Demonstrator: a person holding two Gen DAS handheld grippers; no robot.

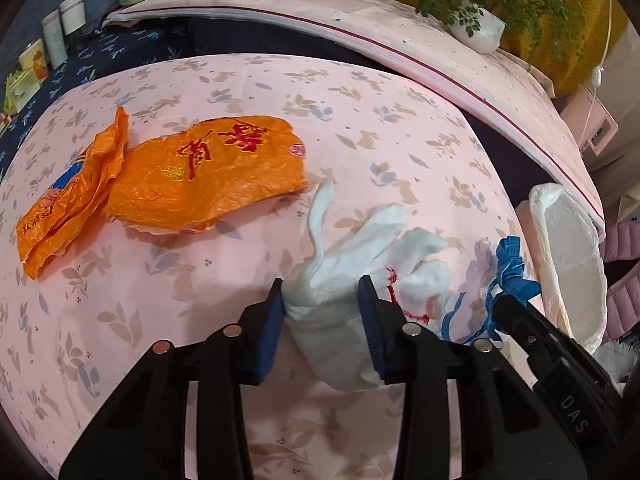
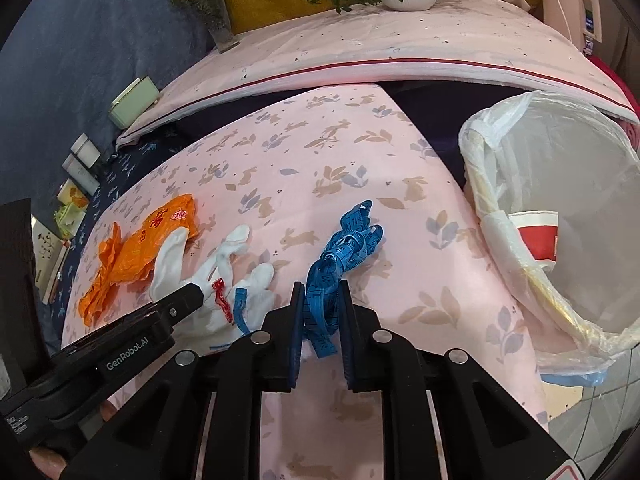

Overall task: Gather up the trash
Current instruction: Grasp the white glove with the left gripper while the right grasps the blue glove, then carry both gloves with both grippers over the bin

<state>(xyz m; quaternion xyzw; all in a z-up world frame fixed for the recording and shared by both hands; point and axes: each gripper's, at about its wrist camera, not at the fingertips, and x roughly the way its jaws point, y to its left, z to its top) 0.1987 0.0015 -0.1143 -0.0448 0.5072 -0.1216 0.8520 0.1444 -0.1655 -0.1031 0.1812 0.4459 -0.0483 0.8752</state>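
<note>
The left gripper (image 1: pixel 322 300) is clenched on the cuff of a white glove (image 1: pixel 360 256) lying near the right edge of the table (image 1: pixel 200 300), and the right gripper (image 2: pixel 322 312) pinches a bunched blue tape measure (image 2: pixel 344 256) just beside it, nearer the lined bin (image 2: pixel 560 208) that stands off the table's right edge. Both tools pitch steeply down toward the pink cloth, side by side. To do this well, I would lift each straight up until the loose fingers and tape loops clear the cloth, then carry them over the bin's rim before releasing. Two orange bags (image 1: pixel 192 176) wait near the left edge.
</note>
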